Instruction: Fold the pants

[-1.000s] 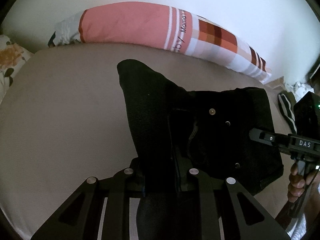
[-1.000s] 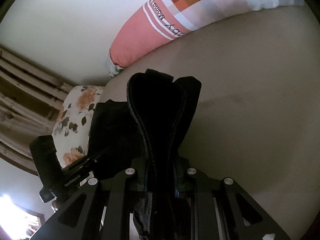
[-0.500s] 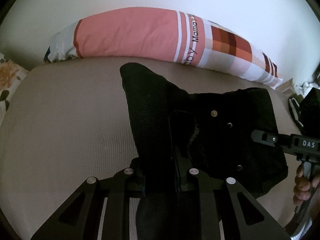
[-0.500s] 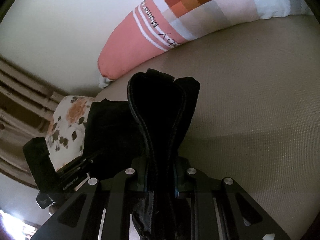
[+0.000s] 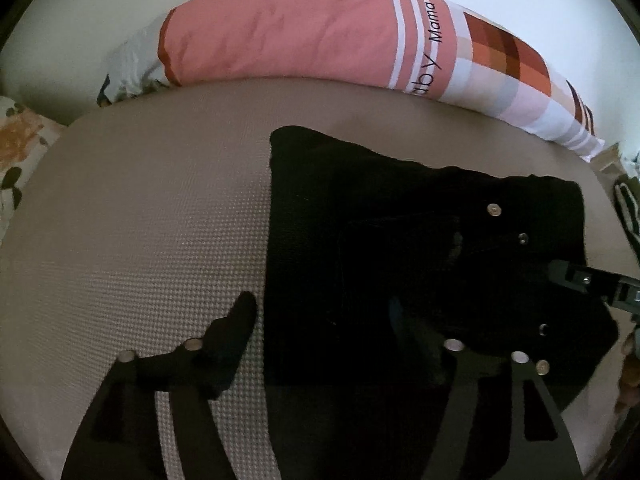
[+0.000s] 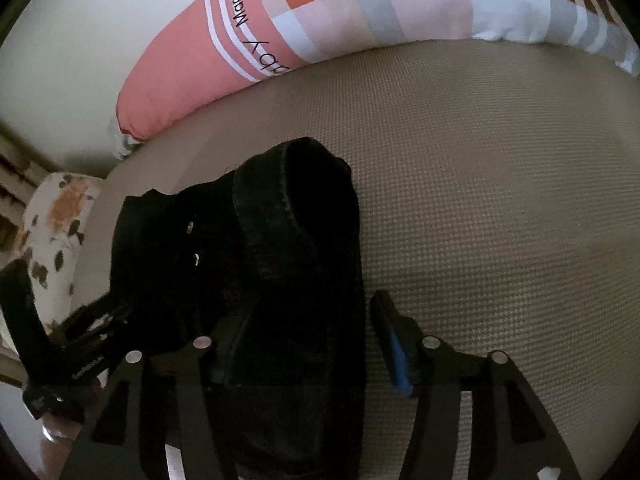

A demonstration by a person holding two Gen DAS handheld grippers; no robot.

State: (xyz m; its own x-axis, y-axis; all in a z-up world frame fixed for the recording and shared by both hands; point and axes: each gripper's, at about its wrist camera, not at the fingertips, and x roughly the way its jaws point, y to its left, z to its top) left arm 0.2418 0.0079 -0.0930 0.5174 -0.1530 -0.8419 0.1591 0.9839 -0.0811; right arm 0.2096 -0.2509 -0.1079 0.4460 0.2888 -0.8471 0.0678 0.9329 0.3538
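Note:
The black pants (image 5: 400,220) lie folded on the beige mattress (image 5: 140,220), metal buttons showing near their right side. My left gripper (image 5: 320,320) hovers low over their near left edge, jaws opening; the fabric lies between the fingers and the left finger (image 5: 236,320) is clear of it. In the right wrist view the pants (image 6: 288,240) run forward as a thick fold. My right gripper (image 6: 312,340) straddles their near end, jaws opening, and the blue-padded fingertip (image 6: 394,348) stands off the cloth. Each gripper shows at the edge of the other's view.
A long pink and checked pillow (image 5: 300,36) lies along the wall at the back of the mattress. A floral pillow (image 6: 56,216) sits at the left end. A striped dark garment (image 5: 626,208) lies past the right edge. A hand shows at the far right.
Both grippers were shut on the pants and have opened and let go. The raised fold has dropped flat onto the mattress, and both grippers have come lower and closer to it.

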